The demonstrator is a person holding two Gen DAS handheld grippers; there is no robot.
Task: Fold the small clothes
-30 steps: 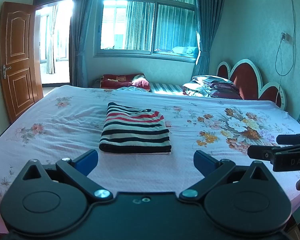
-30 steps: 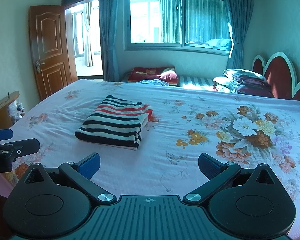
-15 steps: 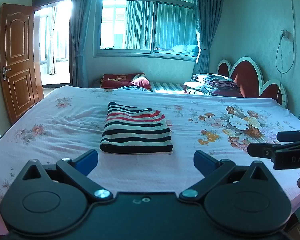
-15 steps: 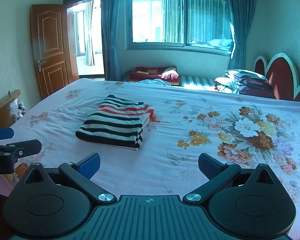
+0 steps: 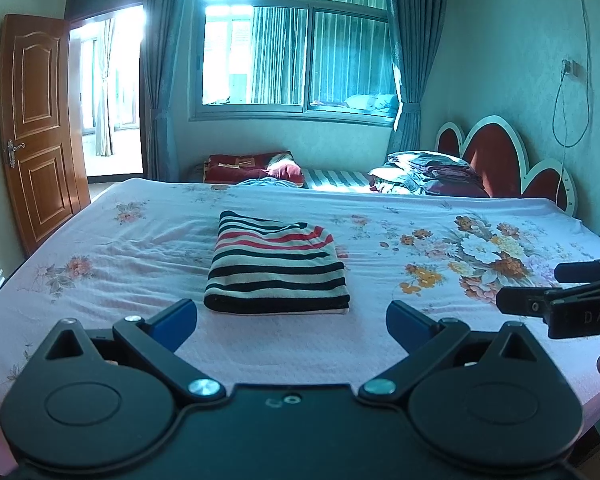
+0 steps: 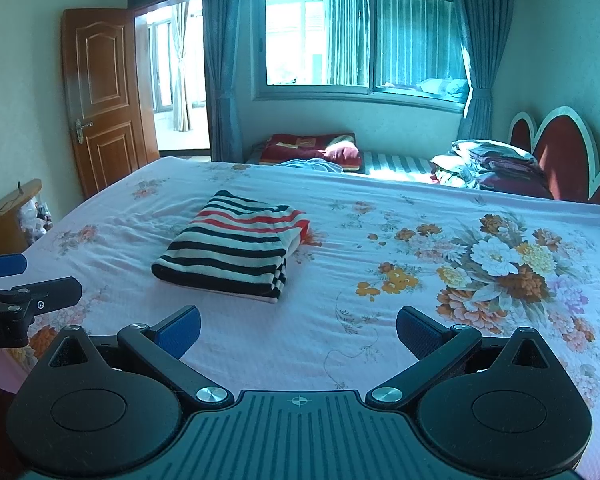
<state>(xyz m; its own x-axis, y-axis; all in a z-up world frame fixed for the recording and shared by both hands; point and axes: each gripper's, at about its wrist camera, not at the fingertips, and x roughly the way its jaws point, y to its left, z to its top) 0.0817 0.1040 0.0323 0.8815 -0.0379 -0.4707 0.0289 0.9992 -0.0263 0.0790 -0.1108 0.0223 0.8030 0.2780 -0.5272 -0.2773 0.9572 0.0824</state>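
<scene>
A striped garment (image 5: 276, 264), black, white and red, lies folded into a neat rectangle on the pink floral bed sheet (image 5: 140, 264). It shows left of centre in the right wrist view (image 6: 230, 246). My left gripper (image 5: 292, 320) hovers open just short of the garment's near edge, holding nothing. My right gripper (image 6: 298, 332) is also open and empty, over bare sheet to the right of the garment. Each gripper shows at the edge of the other's view: the right gripper (image 5: 560, 286) and the left gripper (image 6: 20, 280).
A stack of folded bedding (image 5: 428, 174) sits by the red scalloped headboard (image 5: 496, 160) at the far right. A red blanket (image 5: 252, 164) lies on a low bed under the window. An open wooden door (image 5: 36, 120) stands left. A wooden shelf (image 6: 8, 208) flanks the bed's left side.
Both grippers have drifted slightly back and up from the bed, so the folded garment sits a little lower in view. The garment itself has not moved; both grippers stay open.
</scene>
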